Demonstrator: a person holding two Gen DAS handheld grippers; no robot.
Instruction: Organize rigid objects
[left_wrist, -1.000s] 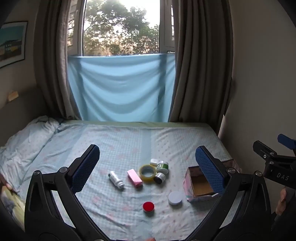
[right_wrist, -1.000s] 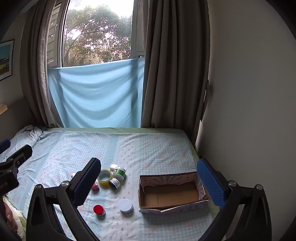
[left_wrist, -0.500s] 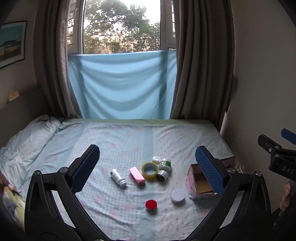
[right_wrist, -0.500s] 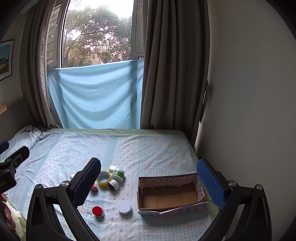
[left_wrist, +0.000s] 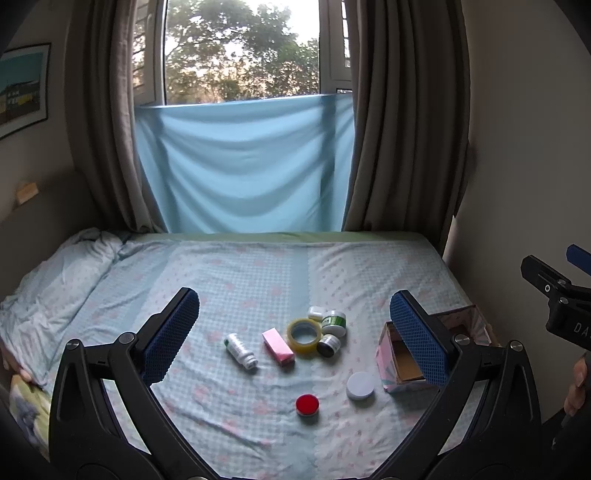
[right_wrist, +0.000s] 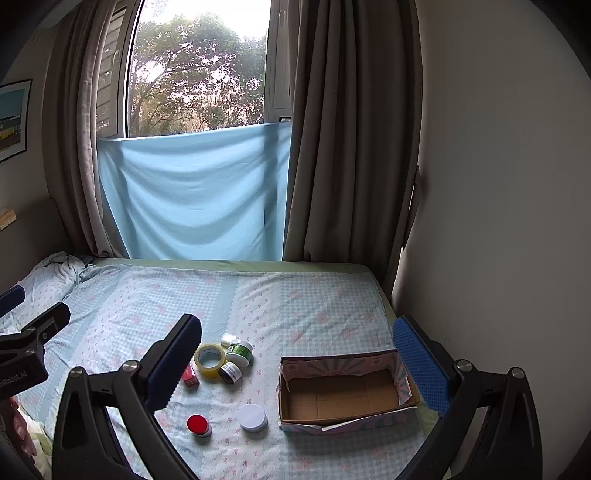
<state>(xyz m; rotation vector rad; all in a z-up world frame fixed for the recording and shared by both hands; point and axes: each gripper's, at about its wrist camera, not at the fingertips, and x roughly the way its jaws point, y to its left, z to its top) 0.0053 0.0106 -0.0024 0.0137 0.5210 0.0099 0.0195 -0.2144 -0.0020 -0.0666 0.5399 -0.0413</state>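
Both tools are up above the bed, nothing in either one. The left gripper (left_wrist: 295, 332) has its blue-padded fingers (left_wrist: 171, 334) spread wide apart, gripping nothing and touching nothing, and the whole scatter of small items shows through the gap between them. The right gripper (right_wrist: 297, 363) is just as wide open and just as empty, hanging clear of the bedsheet (right_wrist: 295, 295). Down on the sheet, the cardboard box (right_wrist: 347, 393) sits open-topped with a bare brown floor; in the right wrist view it lies between the right tool's fingers, nearer the right-hand one, while in the left wrist view it is partly hidden behind the left tool's right finger. To the left of the box comes the cluster: a roll of clear tape (left_wrist: 304, 333) lying flat, a green-labelled jar (left_wrist: 333, 322) and a dark-labelled jar (left_wrist: 328, 345) just beside it, and a small white case (left_wrist: 315, 313) on the far side. A pink box (left_wrist: 278, 347) lies just left of the tape, and a white bottle (left_wrist: 241, 350) lies on its side further left. Closer to the cameras, a red-lidded jar (left_wrist: 307, 404) and a white-lidded jar (left_wrist: 360, 385) sit apart from the cluster, the white one near the box. All of it sits well below the tools.
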